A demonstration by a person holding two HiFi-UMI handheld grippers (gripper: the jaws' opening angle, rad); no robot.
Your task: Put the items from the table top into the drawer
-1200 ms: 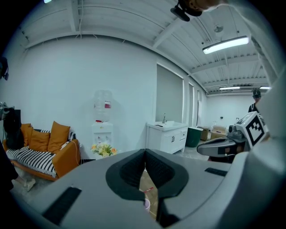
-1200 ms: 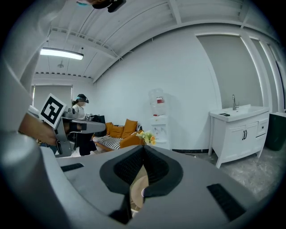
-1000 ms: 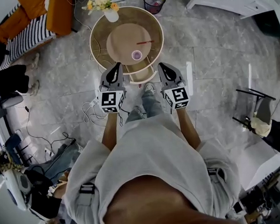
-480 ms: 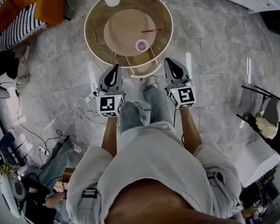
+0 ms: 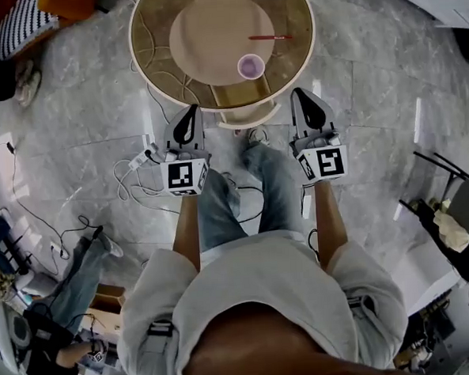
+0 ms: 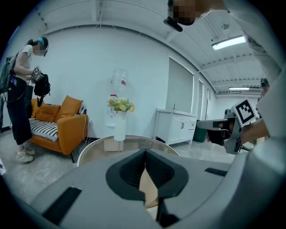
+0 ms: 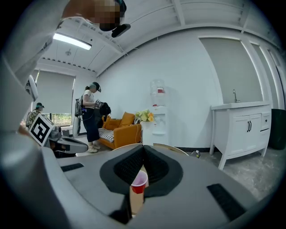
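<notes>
Both my claws sit lower than a second ago and are set a little wider apart. The table now fills more of the head view, and the vase of flowers has slipped off that view's top edge.

Item 1. Round table (image 5: 150,75): glass outer ring around a beige inner top. It stands ahead of both claws.

Item 2. Drawer (image 5: 246,118): pulled out at the table's near edge, with its tan inside open to view. It lies between my two claws and a little ahead of them.

Item 3. Left claw (image 5: 191,110): jaws pressed together with nothing between them, confirmed in its own view (image 6: 145,154). It hangs just short of the table rim, to the left of the drawer.

Item 4. Right claw (image 5: 299,93): jaws pressed together and empty, also seen in its own view (image 7: 144,150). It hangs beside the rim, to the right of the drawer.

Item 5. Vase of flowers (image 6: 119,123): upright on the table's far side.

Item 6. Cup (image 5: 250,66): pink and upright, on the near edge of the beige top just beyond the drawer. It is ahead of my right claw and to its left, untouched. The right gripper view shows it low through the slit under the closed pads (image 7: 139,182).

Item 7. Red stick (image 5: 270,38): lies flat at the beige top's right edge, beyond the cup and apart from both claws.
</notes>
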